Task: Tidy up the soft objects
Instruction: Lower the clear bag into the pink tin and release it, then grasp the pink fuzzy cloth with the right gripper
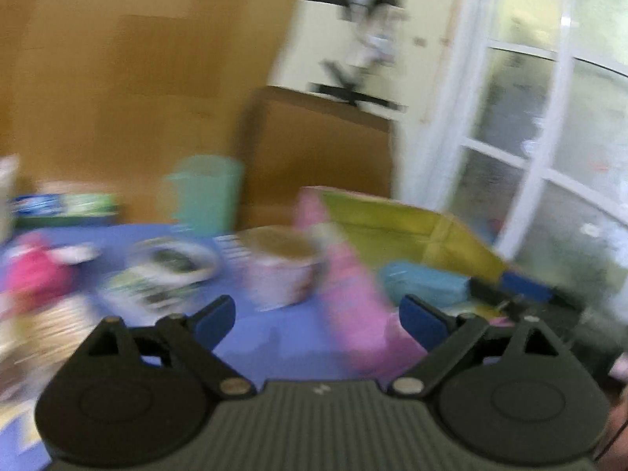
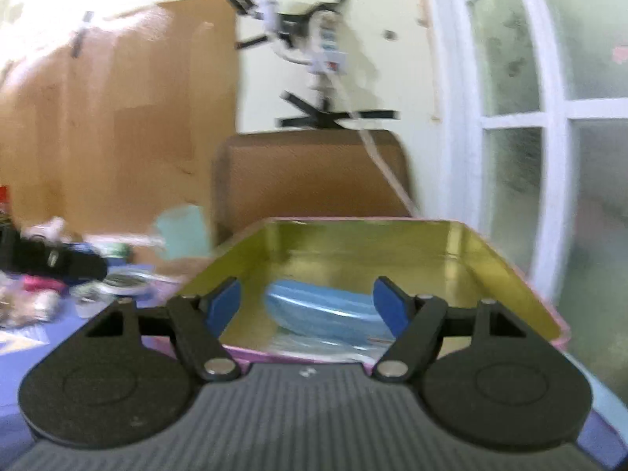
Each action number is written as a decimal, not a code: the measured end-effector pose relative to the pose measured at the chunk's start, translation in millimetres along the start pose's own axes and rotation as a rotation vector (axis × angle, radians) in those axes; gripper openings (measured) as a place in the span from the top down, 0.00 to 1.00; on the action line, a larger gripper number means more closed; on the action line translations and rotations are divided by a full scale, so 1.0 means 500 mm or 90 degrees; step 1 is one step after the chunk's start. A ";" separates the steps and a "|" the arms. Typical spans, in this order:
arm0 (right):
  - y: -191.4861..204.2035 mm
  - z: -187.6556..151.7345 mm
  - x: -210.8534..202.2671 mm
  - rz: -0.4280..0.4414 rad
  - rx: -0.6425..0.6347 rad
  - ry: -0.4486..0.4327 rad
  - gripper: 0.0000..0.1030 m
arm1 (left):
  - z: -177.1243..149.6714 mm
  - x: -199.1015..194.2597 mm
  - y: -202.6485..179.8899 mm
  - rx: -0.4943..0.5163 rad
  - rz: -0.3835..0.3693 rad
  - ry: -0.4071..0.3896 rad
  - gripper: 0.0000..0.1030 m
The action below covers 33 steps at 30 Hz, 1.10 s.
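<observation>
The left gripper [image 1: 317, 318] is seen with its jaws spread wide and nothing between the blue pads [image 1: 215, 320]; only the blue table covering [image 1: 282, 341] lies beyond them. The right gripper [image 2: 307, 303] is likewise held well open and empty, poised at the near rim of a pink tin box [image 2: 251, 351] with a gold interior. A light blue soft packet [image 2: 322, 312] is observed lying inside that box, beyond the pads and not touched by them. In the left wrist view, which is heavily blurred, the same box [image 1: 396, 219] is shown from its side with the blue packet [image 1: 424, 282] within, and items not visible from the right are recorded: a round patterned container [image 1: 280, 271], a pink soft item [image 1: 35, 274] at the far left, and a teal bin [image 1: 204, 192] against the wooden wall. The box's full interior is shown only in the right wrist view.
</observation>
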State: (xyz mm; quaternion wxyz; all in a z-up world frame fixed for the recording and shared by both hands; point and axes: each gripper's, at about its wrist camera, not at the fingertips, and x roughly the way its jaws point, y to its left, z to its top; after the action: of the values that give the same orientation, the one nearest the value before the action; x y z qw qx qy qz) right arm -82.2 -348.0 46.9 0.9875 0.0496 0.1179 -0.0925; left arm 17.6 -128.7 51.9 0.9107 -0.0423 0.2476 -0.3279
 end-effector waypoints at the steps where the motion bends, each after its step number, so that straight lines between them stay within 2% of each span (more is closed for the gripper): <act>1: 0.021 0.004 0.003 0.030 -0.008 0.003 0.26 | -0.017 -0.025 0.034 -0.009 0.030 -0.005 0.09; 4: 0.092 0.013 0.026 0.130 -0.032 0.030 0.31 | -0.063 -0.101 0.127 -0.035 0.126 -0.028 0.09; 6: 0.147 0.021 0.059 0.209 -0.035 0.069 0.34 | -0.083 -0.137 0.180 -0.045 0.197 -0.036 0.09; 8: 0.205 0.031 0.104 0.285 -0.026 0.107 0.38 | -0.102 -0.169 0.233 -0.084 0.242 -0.048 0.09; 10: 0.267 0.044 0.159 0.329 -0.020 0.133 0.39 | -0.117 -0.190 0.272 -0.142 0.243 -0.073 0.10; 12: 0.337 0.058 0.229 0.357 -0.002 0.172 0.39 | -0.115 -0.200 0.287 -0.168 0.237 -0.104 0.09; 15: 0.425 0.061 0.347 0.383 0.069 0.266 0.38 | -0.112 -0.190 0.276 -0.149 0.237 -0.112 0.09; 17: 0.463 0.052 0.426 0.385 0.139 0.343 0.29 | -0.115 -0.191 0.267 -0.133 0.232 -0.119 0.09; 19: 0.491 0.037 0.482 0.364 0.185 0.402 0.25 | -0.118 -0.193 0.264 -0.128 0.230 -0.123 0.09; 21: 0.507 0.019 0.509 0.362 0.210 0.441 0.36 | -0.120 -0.198 0.265 -0.135 0.228 -0.128 0.09; 22: 0.510 0.020 0.504 0.357 0.208 0.442 0.47 | -0.123 -0.201 0.267 -0.139 0.226 -0.131 0.09; 23: 0.503 0.027 0.495 0.363 0.217 0.434 0.49 | -0.126 -0.205 0.270 -0.144 0.223 -0.135 0.09; 26: 0.454 0.076 0.421 0.403 0.233 0.338 0.50 | -0.127 -0.209 0.272 -0.150 0.222 -0.143 0.06; 28: 0.410 0.108 0.347 0.443 0.204 0.266 0.49 | -0.127 -0.212 0.270 -0.149 0.220 -0.148 0.06; 30: 0.358 0.120 0.268 0.453 0.147 0.219 0.49 | -0.128 -0.216 0.267 -0.147 0.208 -0.151 0.06; 33: 0.288 0.091 0.180 0.454 0.066 0.237 0.48 | -0.123 -0.212 0.266 -0.147 0.167 -0.134 0.06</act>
State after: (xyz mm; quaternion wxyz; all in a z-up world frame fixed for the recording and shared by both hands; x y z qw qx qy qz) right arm 41.8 -228.0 80.1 0.9155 0.1527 0.2656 0.2607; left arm -5.5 46.0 11.4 0.9556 -0.1477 0.1902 -0.1695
